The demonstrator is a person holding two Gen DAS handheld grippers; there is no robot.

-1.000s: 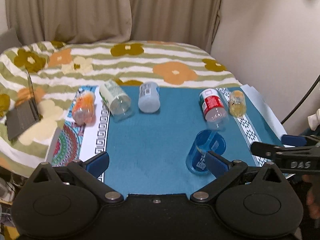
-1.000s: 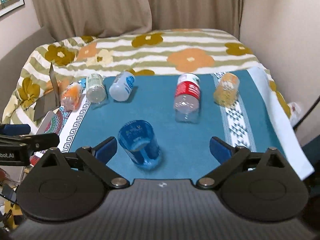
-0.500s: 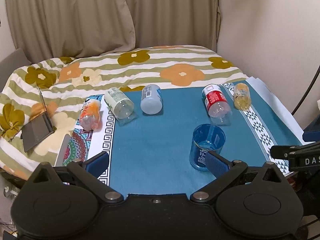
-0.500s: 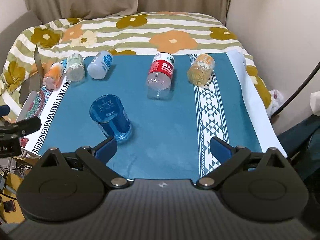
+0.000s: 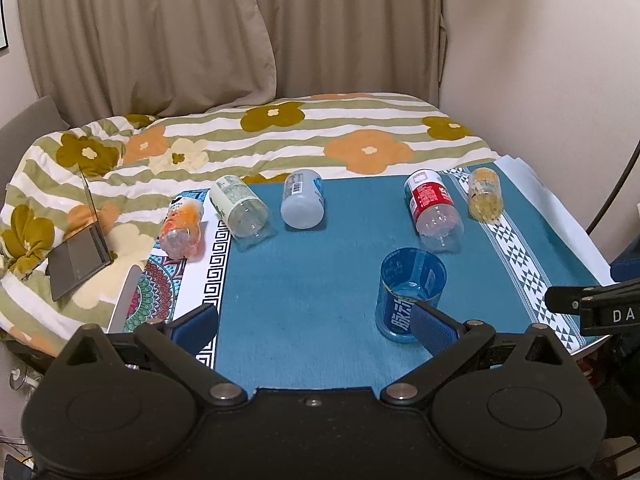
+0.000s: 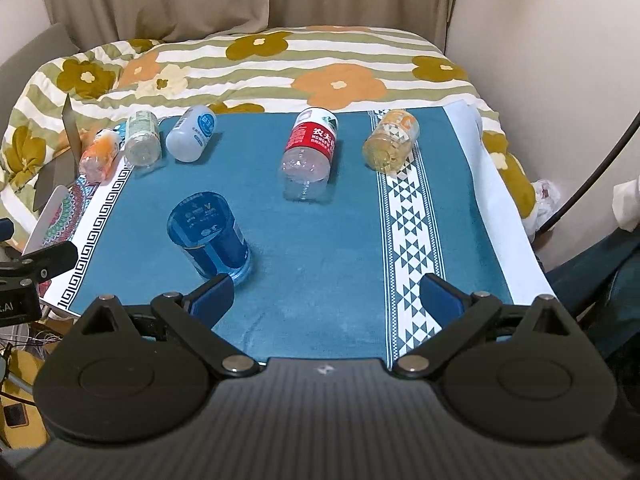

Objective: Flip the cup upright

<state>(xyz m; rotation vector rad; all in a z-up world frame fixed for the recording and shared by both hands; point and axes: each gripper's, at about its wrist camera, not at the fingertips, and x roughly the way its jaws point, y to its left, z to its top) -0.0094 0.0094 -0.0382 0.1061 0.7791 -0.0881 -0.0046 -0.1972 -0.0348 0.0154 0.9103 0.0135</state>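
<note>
Standing on the desk (image 6: 320, 240), the cup (image 5: 411, 292) sits by the left gripper's (image 5: 316, 322) right finger, left of the right gripper (image 6: 326, 294); both jaws gape, holding nothing.

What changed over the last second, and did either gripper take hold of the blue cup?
Both grippers, left gripper and right gripper, pulled back and up from the table, jaws open, holding nothing. The blue cup stands where it was; the five bottles lie unmoved on the blue cloth.
</note>
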